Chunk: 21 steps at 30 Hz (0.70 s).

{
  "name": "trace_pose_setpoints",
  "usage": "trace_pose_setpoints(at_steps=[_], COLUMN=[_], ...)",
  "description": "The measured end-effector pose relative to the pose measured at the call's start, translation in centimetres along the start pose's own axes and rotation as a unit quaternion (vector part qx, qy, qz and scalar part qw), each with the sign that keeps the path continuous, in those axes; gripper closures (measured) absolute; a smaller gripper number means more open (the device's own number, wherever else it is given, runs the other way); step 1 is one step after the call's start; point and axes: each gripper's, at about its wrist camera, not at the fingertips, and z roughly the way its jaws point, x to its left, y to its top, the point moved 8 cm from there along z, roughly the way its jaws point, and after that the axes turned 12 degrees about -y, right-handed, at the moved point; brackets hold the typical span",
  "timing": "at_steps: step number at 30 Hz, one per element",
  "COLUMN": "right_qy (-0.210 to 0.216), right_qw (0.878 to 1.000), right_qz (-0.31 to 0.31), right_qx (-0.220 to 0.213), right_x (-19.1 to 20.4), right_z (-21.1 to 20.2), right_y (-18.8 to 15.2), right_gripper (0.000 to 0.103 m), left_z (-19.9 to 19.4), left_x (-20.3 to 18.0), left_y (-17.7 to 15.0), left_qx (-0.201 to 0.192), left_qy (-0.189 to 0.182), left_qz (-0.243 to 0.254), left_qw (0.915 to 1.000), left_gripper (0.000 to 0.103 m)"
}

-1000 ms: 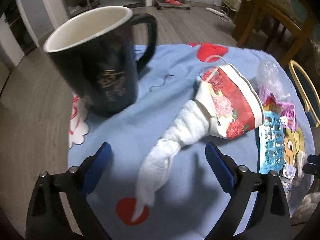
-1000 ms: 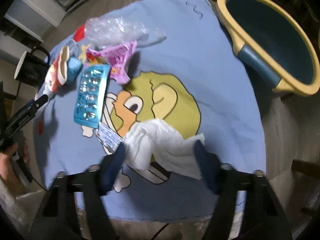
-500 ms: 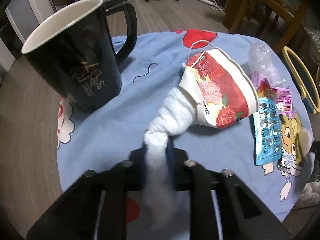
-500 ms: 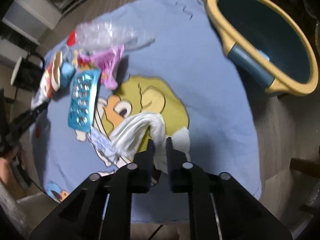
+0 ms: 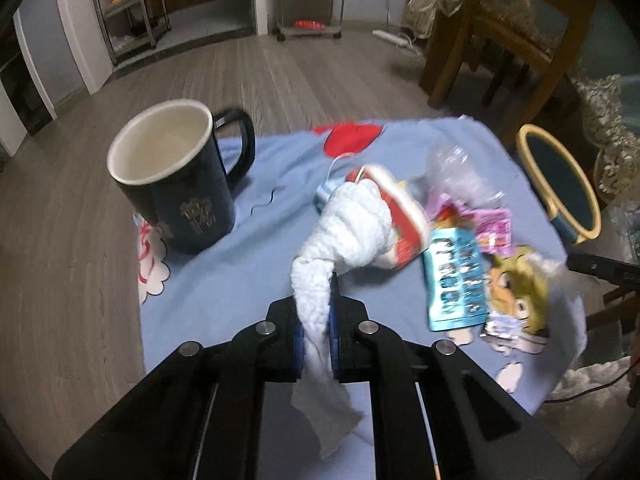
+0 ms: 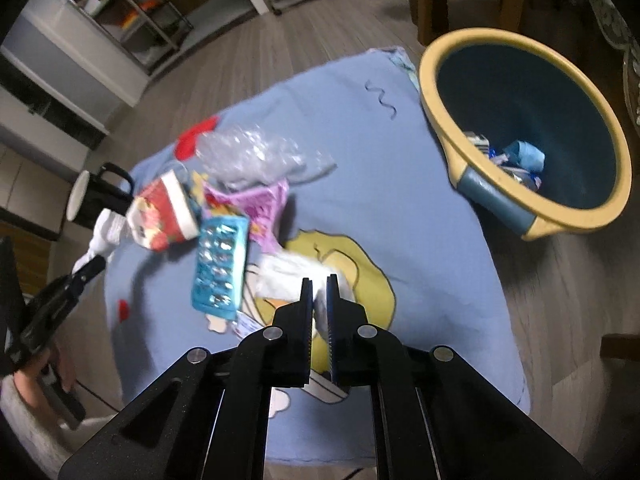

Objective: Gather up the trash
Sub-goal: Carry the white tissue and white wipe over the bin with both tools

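Step in hand: lift-off, both hands loaded.

Left tongs [image 5: 318, 334]: jaws have just closed, pinching the twisted white tissue [image 5: 344, 228] at its thin tail. Its thick end is stuffed in the mouth of the red floral paper cup [image 5: 404, 216], which lies on its side on the blue cloth [image 5: 224, 280] over the tabletop. Cup looks tipped up by the pull; can't tell if it will come along or slip off.

Right tongs [image 6: 319, 308]: jaws have just closed, gripping a crumpled white tissue [image 6: 288, 276] above the yellow cartoon print. Only a sliver shows between the pads.

Trash on the cloth: blister pack [image 6: 220, 268], purple wrappers [image 6: 264, 208], clear plastic film [image 6: 248, 156]. Black mug [image 5: 172, 176] stands upright at the left; not trash, I judge.

Bin [image 6: 524, 216], yellow-rimmed, sits off the cloth's far right edge, some scraps already in it.

Next: carry right tissue over the rim and open. Left needs a longer carry across; lift slowly, watch the cup, keep clear of the mug.
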Motion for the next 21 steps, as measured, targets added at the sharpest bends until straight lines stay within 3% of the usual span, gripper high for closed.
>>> trace_pose_setpoints(at_steps=[9,14,15,16,18,21], right_qy=[0.034,0.009,0.002,-0.001,-0.016,-0.043], right_qw=[0.998,0.999,1.0,1.0,0.999,0.996], right_qz=[0.007,-0.015,-0.022,-0.026,-0.041,-0.083], right_qx=[-0.047,-0.027,-0.013,-0.003,0.012,0.014], right_x=[0.5,0.3,0.3,0.3,0.6,1.3], right_z=[-3.3,-1.8,-0.9,-0.1,1.3,2.8], right_y=[1.9,1.2,0.7,0.2,-0.7,-1.4], right_gripper=[0.098,0.094,0.082,0.059,0.034,0.034], left_z=[-4.8,-5.1,-5.0,-4.9,-4.5,-4.2], left_x=[-3.8,-5.4,-5.5,-5.5,-5.4,-5.5], left_y=[1.5,1.5,1.5,1.4,1.2,1.0], left_qx=[-0.037,-0.038,-0.037,-0.035,-0.03,-0.027], left_qy=[-0.007,-0.017,-0.018,-0.022,-0.027,-0.031], left_qz=[0.034,0.047,0.046,0.043,0.035,0.031], left_qw=[0.9987,0.998,0.9981,0.9983,0.9986,0.9987], left_gripper=[0.095,0.095,0.095,0.095,0.095,0.095])
